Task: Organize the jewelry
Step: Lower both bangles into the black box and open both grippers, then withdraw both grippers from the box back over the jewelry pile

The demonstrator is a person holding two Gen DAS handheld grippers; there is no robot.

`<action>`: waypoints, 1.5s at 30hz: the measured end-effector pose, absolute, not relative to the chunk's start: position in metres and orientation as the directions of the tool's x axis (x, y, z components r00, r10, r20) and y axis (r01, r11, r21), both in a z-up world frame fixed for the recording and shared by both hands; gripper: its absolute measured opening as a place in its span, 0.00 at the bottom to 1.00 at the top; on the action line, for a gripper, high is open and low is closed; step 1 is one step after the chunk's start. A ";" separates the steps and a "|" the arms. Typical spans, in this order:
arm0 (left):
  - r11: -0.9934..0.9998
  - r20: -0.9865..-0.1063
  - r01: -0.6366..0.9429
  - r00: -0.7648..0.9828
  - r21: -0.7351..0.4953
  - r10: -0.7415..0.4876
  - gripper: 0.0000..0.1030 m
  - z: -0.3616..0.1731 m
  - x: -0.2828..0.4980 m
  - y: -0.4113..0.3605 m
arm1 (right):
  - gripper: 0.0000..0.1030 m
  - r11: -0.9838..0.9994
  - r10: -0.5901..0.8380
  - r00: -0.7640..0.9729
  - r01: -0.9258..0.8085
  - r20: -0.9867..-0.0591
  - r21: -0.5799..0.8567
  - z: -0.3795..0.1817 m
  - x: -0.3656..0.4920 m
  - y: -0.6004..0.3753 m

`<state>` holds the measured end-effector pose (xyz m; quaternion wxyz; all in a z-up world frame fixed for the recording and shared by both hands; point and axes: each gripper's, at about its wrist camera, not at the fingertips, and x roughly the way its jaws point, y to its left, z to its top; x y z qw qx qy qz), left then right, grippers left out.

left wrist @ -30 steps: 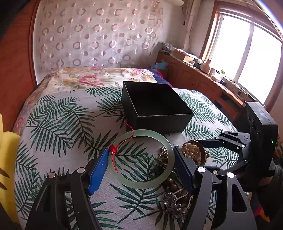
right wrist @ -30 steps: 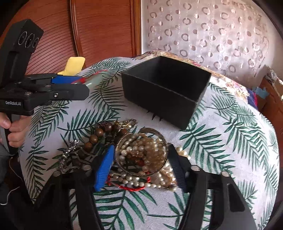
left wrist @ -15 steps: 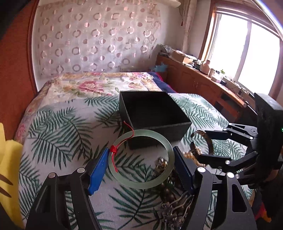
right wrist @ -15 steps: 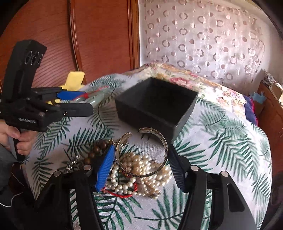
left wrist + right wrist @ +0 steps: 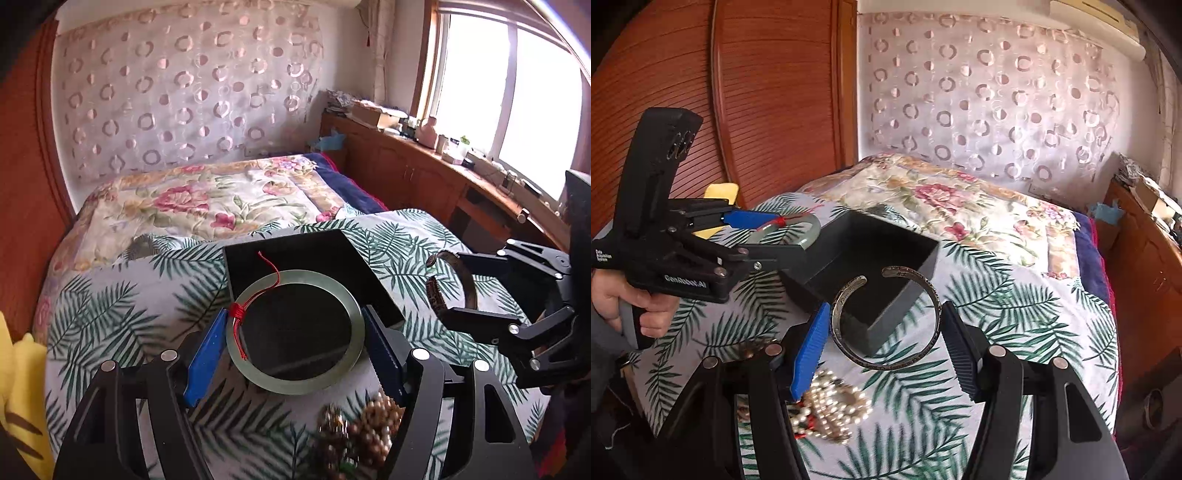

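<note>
Your black box sits mid-frame in the left wrist view on the palm-print bedspread, open top up. Your left gripper is clamped across the jade bangle, held over the box mouth — pale green, smooth, red cord knotted on its left side. It's rigid, likely slick and chip-prone, so lower it, don't drop it. Your right gripper pinches the silver cuff across its width, just in front of the box's near corner in the right wrist view. Springy metal, open gap up top — I'd squeeze gently. The pearl pile sits at lower centre: loose, tangly.
</note>
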<state>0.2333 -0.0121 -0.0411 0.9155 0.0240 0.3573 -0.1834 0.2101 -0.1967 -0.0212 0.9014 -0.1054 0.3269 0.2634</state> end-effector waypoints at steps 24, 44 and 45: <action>0.956 -0.614 0.273 0.737 -0.111 -0.282 0.83 -0.036 0.246 0.008 | 0.62 0.818 0.435 0.605 -0.575 -0.667 0.011 -0.030 0.257 -0.176; 0.986 -0.581 0.145 0.797 -0.083 -0.166 0.92 -0.048 0.208 0.075 | 0.62 0.825 0.270 0.563 -0.553 -0.781 -0.113 -0.066 0.320 -0.107; 0.986 -0.583 0.147 0.795 -0.084 -0.168 0.92 -0.049 0.205 0.076 | 0.64 0.826 0.270 0.565 -0.552 -0.780 -0.114 -0.065 0.321 -0.107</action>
